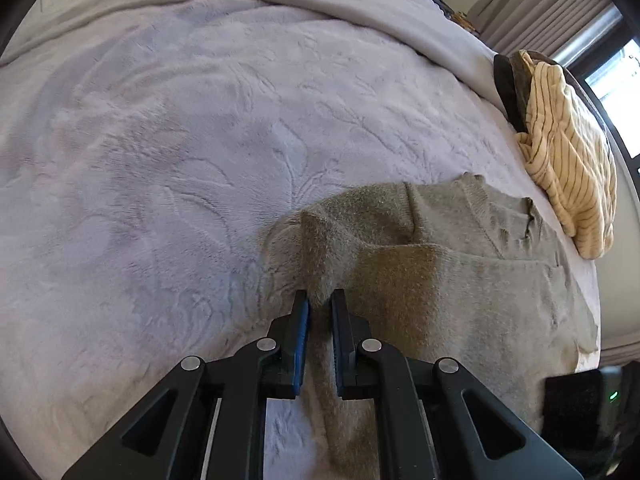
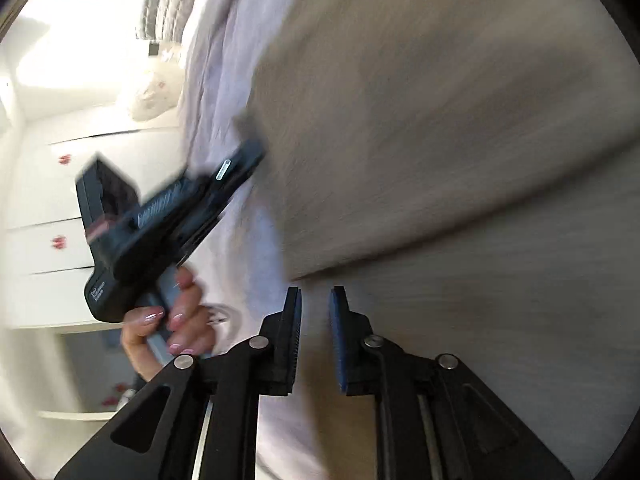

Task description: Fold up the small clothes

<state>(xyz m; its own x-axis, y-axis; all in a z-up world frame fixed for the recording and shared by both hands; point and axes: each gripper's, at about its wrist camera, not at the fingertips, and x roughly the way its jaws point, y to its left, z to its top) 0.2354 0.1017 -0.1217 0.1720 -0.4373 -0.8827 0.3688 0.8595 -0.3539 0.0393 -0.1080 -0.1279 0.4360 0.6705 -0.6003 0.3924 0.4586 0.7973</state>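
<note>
Left tongs, seen along their two fingers, were closed on a bunched edge of the grey-brown sweater, the knit pinched between the blue pads and trailing back beneath the tool. The rest of the sweater lay on the bed's lilac blanket, ahead and to the right of these tongs, one sleeve already doubled over the body and the neckline turned toward the bed's far right edge. Farther ahead and to the right, well apart from the tongs, a cream striped garment sat crumpled near the bed's edge, apparently not yet folded. By this evidence the task stood at an early stage: one garment partly folded and in hand, its final fold unfinished, and at least one piece left.

The right wrist view was heavily motion-blurred. Right tongs stood with a narrow gap between the pads; the sweater filled the field ahead and to their right, but whether any cloth was caught between the fingers cannot be told. Only this view showed the person's left hand around the handle of the left tool, to the left of the right tongs. Only the left wrist view showed the striped garment and the sweater's sharp outline.
</note>
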